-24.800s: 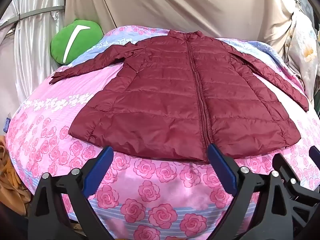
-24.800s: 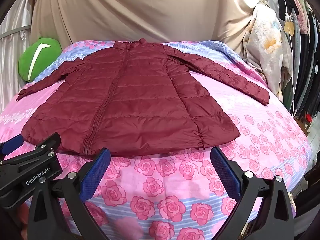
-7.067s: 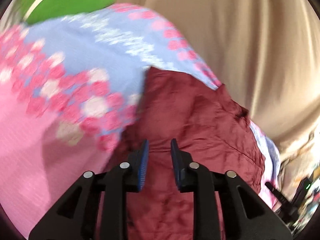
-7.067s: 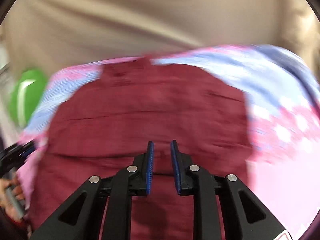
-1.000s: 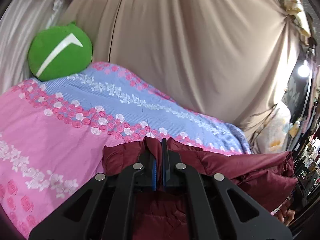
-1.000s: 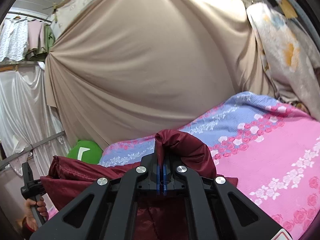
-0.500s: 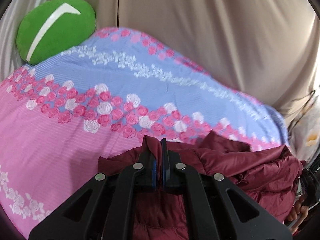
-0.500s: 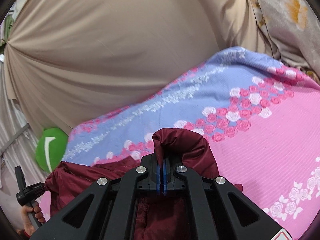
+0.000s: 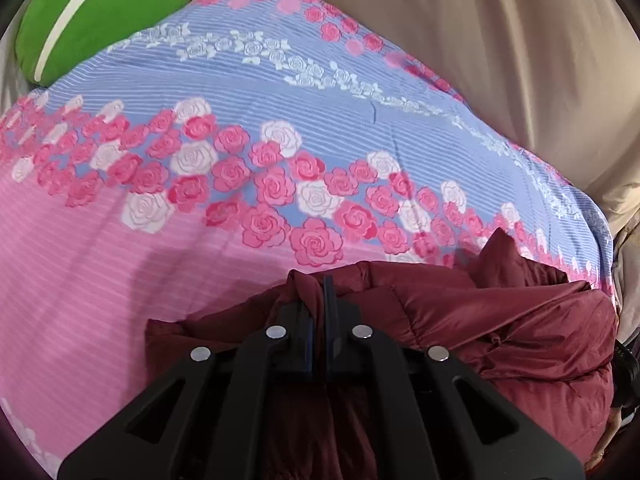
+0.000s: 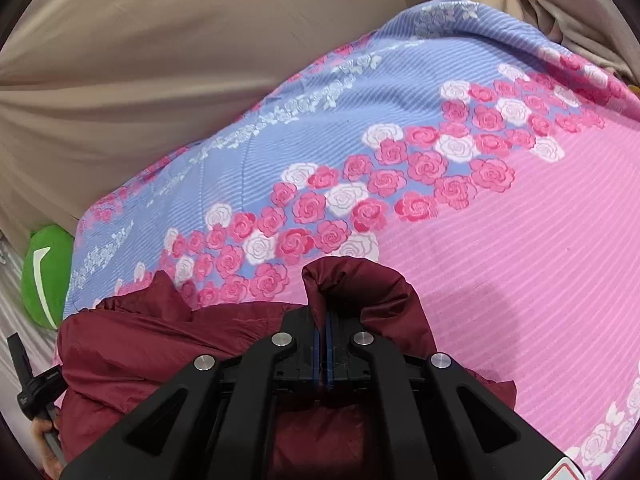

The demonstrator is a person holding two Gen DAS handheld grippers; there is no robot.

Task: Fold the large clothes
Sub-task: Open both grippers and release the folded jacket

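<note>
A dark red puffer jacket (image 9: 500, 320) lies bunched and partly folded on a bed. My left gripper (image 9: 318, 292) is shut on a fold of the jacket at its left end. My right gripper (image 10: 323, 316) is shut on a rolled fold of the same jacket (image 10: 360, 284) at its right end. The jacket stretches between the two grippers, low over the bedspread. The left gripper also shows at the left edge of the right wrist view (image 10: 28, 384), held by a hand. The jacket's lower part is hidden under the grippers.
The bed has a pink and blue rose-print bedspread (image 9: 200, 168). A green round cushion (image 9: 92, 12) lies at its far left corner, and shows in the right wrist view (image 10: 44, 276). A beige curtain (image 9: 500, 40) hangs behind the bed.
Both grippers have come down toward the bed with the jacket still pinched. The views have tilted down, so the bedspread fills more of each frame.
</note>
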